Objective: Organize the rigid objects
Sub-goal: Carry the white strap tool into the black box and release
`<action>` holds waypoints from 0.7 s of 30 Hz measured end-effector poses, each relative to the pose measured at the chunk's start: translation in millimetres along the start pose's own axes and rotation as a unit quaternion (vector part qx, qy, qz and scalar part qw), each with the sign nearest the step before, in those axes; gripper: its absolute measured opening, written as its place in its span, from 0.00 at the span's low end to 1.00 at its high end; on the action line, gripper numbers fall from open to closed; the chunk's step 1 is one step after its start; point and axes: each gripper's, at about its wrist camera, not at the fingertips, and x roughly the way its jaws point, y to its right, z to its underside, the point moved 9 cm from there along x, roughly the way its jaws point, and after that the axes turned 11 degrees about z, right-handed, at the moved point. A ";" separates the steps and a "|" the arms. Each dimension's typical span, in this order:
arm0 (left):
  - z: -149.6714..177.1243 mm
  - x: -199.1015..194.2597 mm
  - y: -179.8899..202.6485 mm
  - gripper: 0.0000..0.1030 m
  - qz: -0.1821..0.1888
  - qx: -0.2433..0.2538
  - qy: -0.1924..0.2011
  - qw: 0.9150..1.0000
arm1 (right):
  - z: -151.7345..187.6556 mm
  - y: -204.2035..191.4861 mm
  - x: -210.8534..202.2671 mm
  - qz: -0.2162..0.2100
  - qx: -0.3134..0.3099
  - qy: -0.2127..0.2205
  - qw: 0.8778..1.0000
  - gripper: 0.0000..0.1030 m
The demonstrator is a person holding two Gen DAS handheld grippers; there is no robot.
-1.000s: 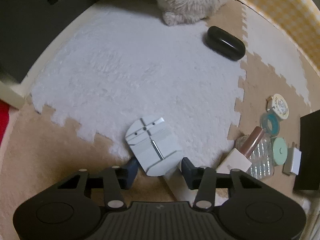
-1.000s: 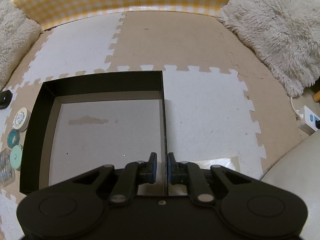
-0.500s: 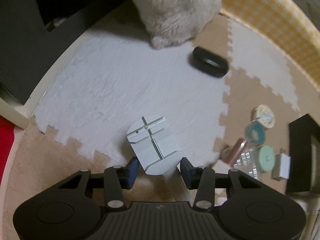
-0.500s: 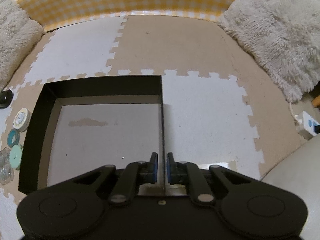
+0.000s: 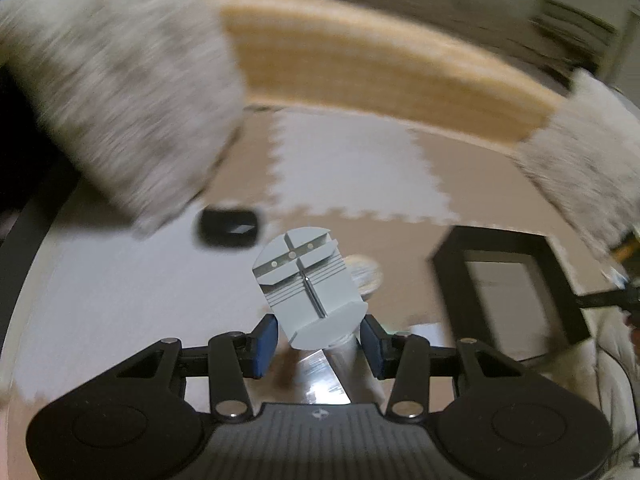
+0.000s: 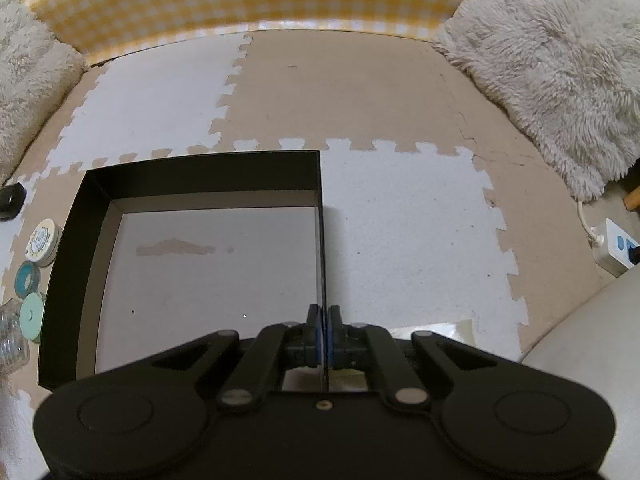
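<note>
My left gripper [image 5: 318,338] is shut on a pale grey plastic block [image 5: 310,288] with grooves and a metal pin, and holds it off the floor. The left wrist view is blurred by motion. The black open box [image 5: 452,280] lies to the right of the block. My right gripper [image 6: 325,340] is shut on the box's right wall [image 6: 321,240], near its front corner. The box [image 6: 72,264] holds nothing on its grey bottom. A black case [image 5: 228,227] lies on the mat beyond the block.
Left of the box lie a cream round tin [image 6: 42,240], a teal ring [image 6: 27,278], a mint disc [image 6: 34,316] and a clear container [image 6: 12,344]. Fluffy cushions [image 6: 552,60] and a yellow checked wall [image 6: 240,4] border the mat. A white power strip [image 6: 616,246] lies at right.
My left gripper has lifted the grey block and swung right, bringing the box into view. My right gripper has closed fully on the box wall.
</note>
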 end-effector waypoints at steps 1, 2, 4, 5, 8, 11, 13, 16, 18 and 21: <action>-4.5 4.6 12.5 0.45 0.009 0.016 0.002 1.000 | 0.0 0.3 0.1 -0.001 0.002 0.000 1.000 0.03; -8.0 9.5 24.6 0.45 0.019 0.032 0.002 0.999 | 0.2 0.7 0.2 -0.002 0.004 0.000 1.000 0.03; -13.2 21.2 47.9 0.45 0.035 0.064 -0.002 0.997 | -0.2 1.2 0.5 -0.003 0.007 -0.001 1.000 0.03; -14.3 28.4 59.6 0.45 0.043 0.081 -0.005 0.996 | -0.3 1.1 0.5 -0.002 0.007 -0.001 1.000 0.03; -12.6 49.7 95.7 0.45 0.067 0.129 -0.018 0.989 | -0.5 0.9 0.5 -0.002 0.006 -0.001 1.000 0.03; -12.6 77.2 124.7 0.45 0.086 0.175 -0.037 0.980 | -0.2 1.2 0.9 -0.005 0.011 -0.002 1.000 0.03; -13.6 93.8 140.4 0.45 0.095 0.188 -0.047 0.976 | 0.0 2.2 1.3 -0.008 0.015 -0.003 1.000 0.03; -14.9 123.6 161.0 0.45 0.105 0.202 -0.062 0.972 | -0.2 3.3 2.8 -0.010 0.019 -0.004 1.000 0.03; -13.3 140.6 167.7 0.45 0.099 0.205 -0.072 0.971 | 0.2 3.9 4.1 -0.012 0.021 -0.005 1.000 0.03; -10.3 168.3 170.7 0.45 0.074 0.205 -0.088 0.972 | 0.1 4.4 5.0 -0.016 0.026 -0.007 1.000 0.03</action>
